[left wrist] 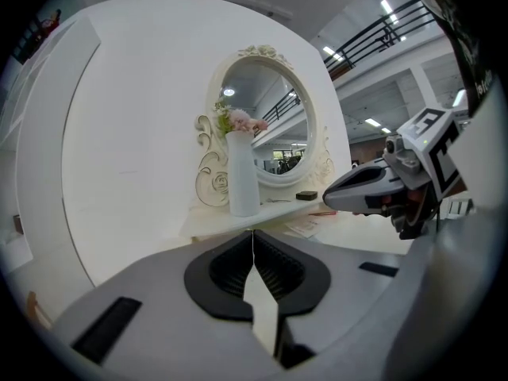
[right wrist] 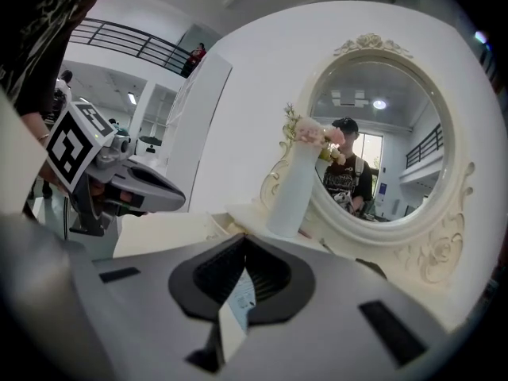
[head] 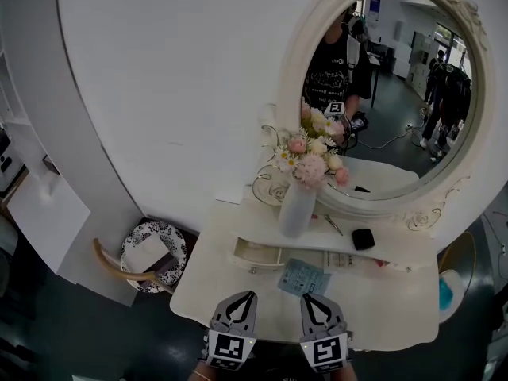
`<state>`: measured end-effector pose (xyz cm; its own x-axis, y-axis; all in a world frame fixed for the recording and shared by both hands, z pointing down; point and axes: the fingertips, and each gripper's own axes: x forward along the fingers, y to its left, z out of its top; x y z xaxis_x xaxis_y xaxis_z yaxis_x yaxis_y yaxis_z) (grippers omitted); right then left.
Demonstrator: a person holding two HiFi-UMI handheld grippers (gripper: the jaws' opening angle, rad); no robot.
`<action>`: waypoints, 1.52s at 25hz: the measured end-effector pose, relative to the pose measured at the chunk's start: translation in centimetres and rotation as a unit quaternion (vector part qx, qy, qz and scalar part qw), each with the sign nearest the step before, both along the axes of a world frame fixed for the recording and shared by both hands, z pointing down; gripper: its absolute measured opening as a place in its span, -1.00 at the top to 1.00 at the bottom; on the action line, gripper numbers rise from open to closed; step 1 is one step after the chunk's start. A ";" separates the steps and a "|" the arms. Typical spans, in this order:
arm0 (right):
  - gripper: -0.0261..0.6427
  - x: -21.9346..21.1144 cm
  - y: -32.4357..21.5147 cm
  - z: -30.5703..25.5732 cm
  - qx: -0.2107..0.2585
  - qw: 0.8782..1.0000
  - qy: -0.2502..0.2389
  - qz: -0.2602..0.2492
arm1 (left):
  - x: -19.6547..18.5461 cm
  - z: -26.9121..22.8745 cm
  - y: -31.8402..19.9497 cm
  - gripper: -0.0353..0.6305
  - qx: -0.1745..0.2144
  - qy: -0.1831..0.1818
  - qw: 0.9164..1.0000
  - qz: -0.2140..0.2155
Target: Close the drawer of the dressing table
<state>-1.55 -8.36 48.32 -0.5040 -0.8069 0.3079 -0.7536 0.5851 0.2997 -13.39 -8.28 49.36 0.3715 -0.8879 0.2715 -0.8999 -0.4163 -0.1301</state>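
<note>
The drawer [head: 255, 254] is seen pulled out of the dressing table [head: 389, 312] just left of the frame's centre, below the white vase [head: 296, 209]. At the bottom edge, the left gripper [head: 251, 295] and the right gripper [head: 306, 297] are held clenched, nothing gripped, both short of the drawer.

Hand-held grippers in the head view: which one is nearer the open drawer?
The left hand-held gripper; its tip sits just below the open drawer, while the right hand-held gripper faces the bluish paper.
</note>
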 end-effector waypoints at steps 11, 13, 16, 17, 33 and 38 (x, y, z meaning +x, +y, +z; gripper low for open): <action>0.89 0.0 -3.7 0.2 -0.006 0.998 -0.016 -0.054 | 0.9 1.6 -2.1 0.84 -0.037 0.014 0.999 -0.030; 0.89 -0.2 -4.0 0.1 -0.007 0.998 -0.014 -0.064 | 0.7 2.3 -2.4 0.82 -0.047 0.010 0.998 -0.039; 0.89 -0.2 -4.4 0.2 -0.010 0.997 -0.013 -0.071 | 0.4 3.6 -2.9 0.56 -0.065 0.004 0.997 -0.043; 0.89 -0.1 -4.6 0.1 -0.010 0.997 -0.011 -0.072 | 0.3 4.0 -3.2 0.53 -0.070 0.002 0.997 -0.045; 0.89 0.8 -5.1 0.7 -0.018 0.997 -0.026 -0.064 | -0.9 9.0 -5.8 0.50 -0.140 -0.008 0.987 -0.075; 0.89 1.6 -5.4 0.8 -0.023 0.998 -0.019 -0.056 | -0.9 9.2 -6.8 0.50 -0.141 -0.005 0.986 -0.085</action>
